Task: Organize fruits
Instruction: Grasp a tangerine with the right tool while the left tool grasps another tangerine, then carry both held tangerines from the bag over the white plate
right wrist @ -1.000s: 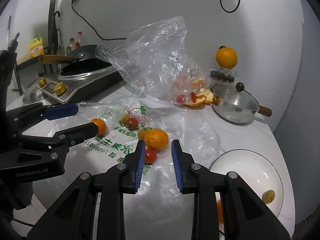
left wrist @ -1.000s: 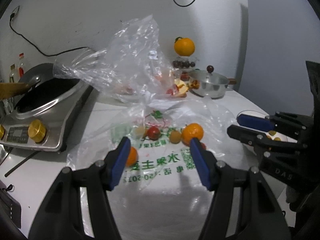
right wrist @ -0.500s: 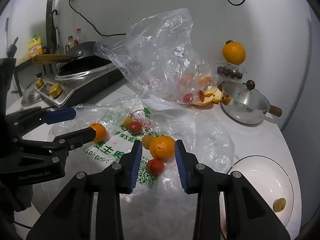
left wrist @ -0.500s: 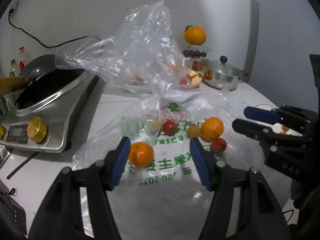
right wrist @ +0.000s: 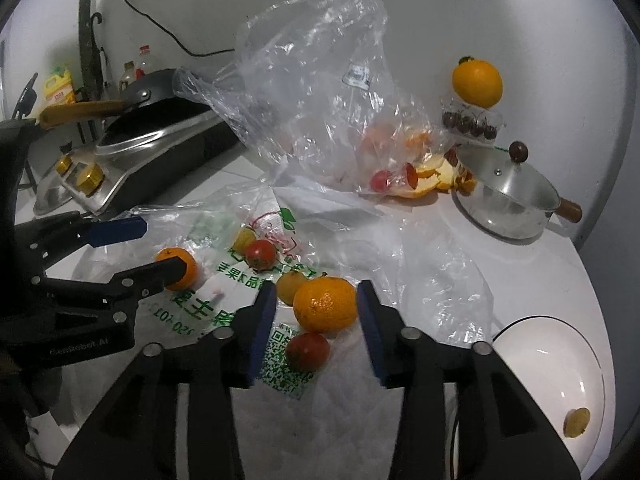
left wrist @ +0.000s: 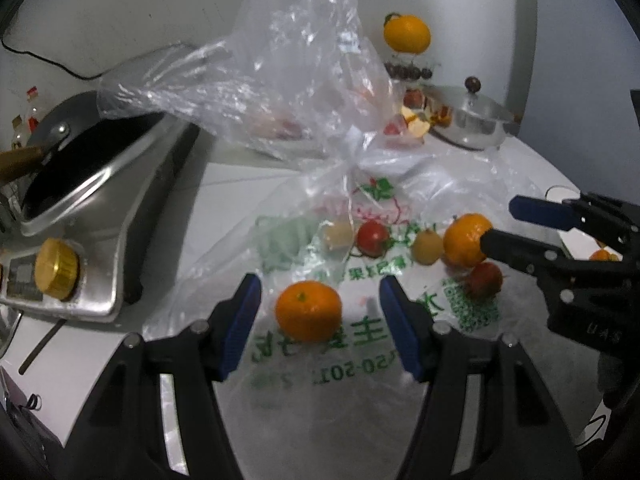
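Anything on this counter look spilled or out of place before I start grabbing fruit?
Yes. Loose orange peel lies on the counter beside the steel pot, half under the crumpled clear bag. A large orange perches on a small clear box of cherries by the wall and looks likely to roll off.

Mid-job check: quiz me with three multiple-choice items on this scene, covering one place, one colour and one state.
1. Where is the white plate?
A. right of the printed bag
B. on the stove
C. inside the pot

2. What colour are the tool pads?
A. red
B. blue
C. green

3. How is the right tool set?
A. shut on a tomato
B. open around a mandarin
C. out of view

Answers: 1 A, it sits at the table's right edge. 2 B, both tools have blue pads. 3 B, its jaws have just been opening, and the mandarin lies between them ungripped.
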### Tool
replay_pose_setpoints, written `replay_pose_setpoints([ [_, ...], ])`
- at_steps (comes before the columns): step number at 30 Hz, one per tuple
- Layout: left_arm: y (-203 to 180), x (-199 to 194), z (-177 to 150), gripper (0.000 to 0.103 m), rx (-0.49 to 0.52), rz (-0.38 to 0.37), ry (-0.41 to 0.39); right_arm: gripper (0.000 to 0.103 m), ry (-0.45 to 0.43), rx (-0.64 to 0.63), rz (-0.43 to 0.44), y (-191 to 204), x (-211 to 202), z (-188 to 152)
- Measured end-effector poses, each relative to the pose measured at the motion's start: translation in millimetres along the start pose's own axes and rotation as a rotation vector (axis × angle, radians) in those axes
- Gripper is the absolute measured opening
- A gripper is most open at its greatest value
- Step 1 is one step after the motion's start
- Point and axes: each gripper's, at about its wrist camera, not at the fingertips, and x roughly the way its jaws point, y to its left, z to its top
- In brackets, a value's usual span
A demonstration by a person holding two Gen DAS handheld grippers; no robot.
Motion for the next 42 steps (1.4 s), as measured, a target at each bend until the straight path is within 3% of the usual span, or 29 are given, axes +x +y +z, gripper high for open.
replay_pose_setpoints([
  [19,8,37,-6,0.063,0.029,0.017,0.141,0.05,0.095,0.017,-0.058,-1,37,6],
  [22,8,36,-8,0.062,0.033,0.015,0.127,0.05,0.114,0.024,-0.066,-3,42,5],
  [24,8,35,-9,0.052,0.036,0.013,0.121,0.05,0.128,0.024,-0.061,-4,45,4],
  [28,8,30,-10,0.043,0.044,0.004,0.1,0.049,0.141,0.011,-0.057,1,48,1],
  [42,9,0,-12,0.042,-0.004,-0.065,0.015,0.048,0.051,-0.016,-0.035,13,17,2],
])
